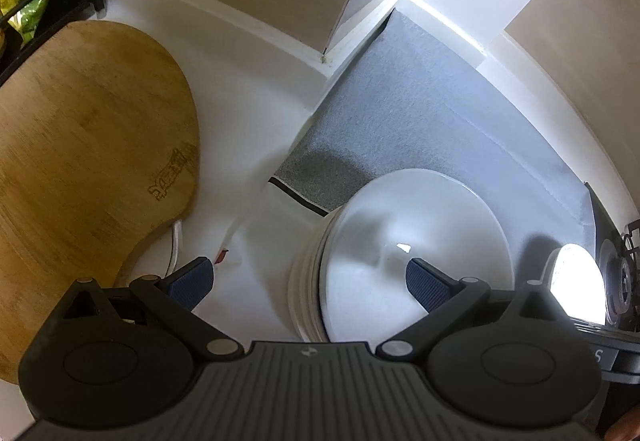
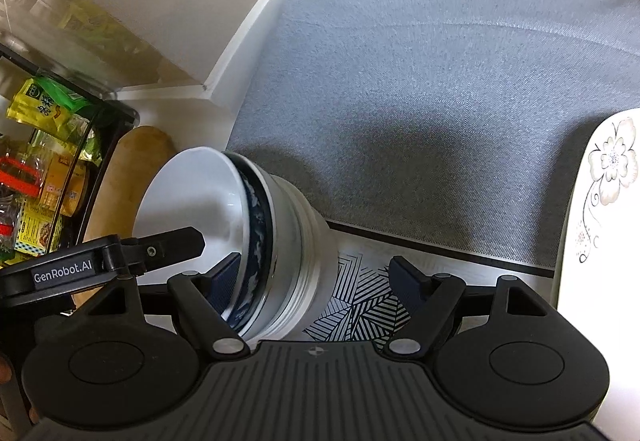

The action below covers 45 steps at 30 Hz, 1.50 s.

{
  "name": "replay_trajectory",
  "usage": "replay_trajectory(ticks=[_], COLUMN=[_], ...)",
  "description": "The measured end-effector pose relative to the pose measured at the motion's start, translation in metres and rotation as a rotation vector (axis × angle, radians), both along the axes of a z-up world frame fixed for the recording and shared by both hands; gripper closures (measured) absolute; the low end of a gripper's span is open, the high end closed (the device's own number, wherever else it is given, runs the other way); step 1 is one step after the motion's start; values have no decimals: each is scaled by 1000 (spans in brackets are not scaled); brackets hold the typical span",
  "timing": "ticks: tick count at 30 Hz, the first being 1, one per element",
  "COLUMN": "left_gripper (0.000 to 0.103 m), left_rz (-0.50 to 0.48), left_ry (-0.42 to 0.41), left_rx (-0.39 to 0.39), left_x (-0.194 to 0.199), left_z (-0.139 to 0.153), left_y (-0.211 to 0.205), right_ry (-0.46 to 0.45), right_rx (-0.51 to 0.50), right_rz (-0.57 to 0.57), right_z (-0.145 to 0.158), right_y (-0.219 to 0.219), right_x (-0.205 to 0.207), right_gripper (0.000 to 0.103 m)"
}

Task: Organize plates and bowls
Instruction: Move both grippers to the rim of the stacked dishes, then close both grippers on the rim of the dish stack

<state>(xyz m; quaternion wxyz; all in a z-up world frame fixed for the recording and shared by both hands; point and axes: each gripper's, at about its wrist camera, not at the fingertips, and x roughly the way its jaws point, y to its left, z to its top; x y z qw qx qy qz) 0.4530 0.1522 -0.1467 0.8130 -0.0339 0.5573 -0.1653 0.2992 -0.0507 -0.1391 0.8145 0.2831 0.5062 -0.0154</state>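
On the grey mat [image 2: 400, 81]: one bowl stack [image 2: 280, 233], one flowered plate [image 2: 600, 201]; both grippers [image 1: 308, 281] [image 2: 316, 277] released

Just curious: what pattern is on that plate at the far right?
White with a flower and vine; right wrist view.

- The stack of bowls [image 2: 280, 241] between the right tongs' [image 2: 316, 281] open pads looked like glazed ceramic, smooth and glossy, one rim banded in dark blue.
- The grey mat [image 2: 420, 101] beyond those tongs was woven cloth, matt and finely rough.
- The flowered plate [image 2: 600, 201] at their right was shiny white glaze.
- The pads [image 1: 188, 281] of the left tongs [image 1: 308, 283] were dark blue, ribbed and matt; the body was matt black plastic.
- The cutting board [image 1: 88, 145] left of them was matt, grained wood.
- The surface [image 1: 248, 121] was smooth white.
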Motion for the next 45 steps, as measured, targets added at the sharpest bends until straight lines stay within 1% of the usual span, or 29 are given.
replay_trajectory(ticks=[7,22,28,33,35,36,37,38,39,40,41,45], left_gripper=[1,1,1,1,1,8,16,30,33,35,37,40], left_rz=[6,38,42,42,24,15,-1,-14,3,0,0,2], left_ry=[40,107,116,134,130,130,130,152,160,146,138,148], left_rx=[-8,-21,-47,-98,-128,-149,-181,-237,-233,-213,-215,-234], left_x=[7,23,28,34,36,35,34,34,34,34,33,29], left_z=[-10,-31,-35,-42,-42,-41,-39,-38,-38,-37,-36,-37], left_y=[1,5,7,10,12,13,14,15,16,14,15,21], right_ry=[6,33,32,46,41,36,29,22,22,12,7,-3], right_rx=[12,5,22,69,62,68,93,136,138,121,120,173], right_rz=[-16,-3,4,-9,-3,2,8,11,1,-2,-10,-61], right_z=[-5,-14,-19,-25,-25,-25,-26,-27,-27,-25,-25,-28], right_y=[-3,-2,-1,-4,-2,-1,0,0,3,6,6,-5], right_x=[2,12,17,18,19,19,19,18,17,16,15,9], right_gripper=[22,22,22,16,17,20,31,35,35,35,35,41])
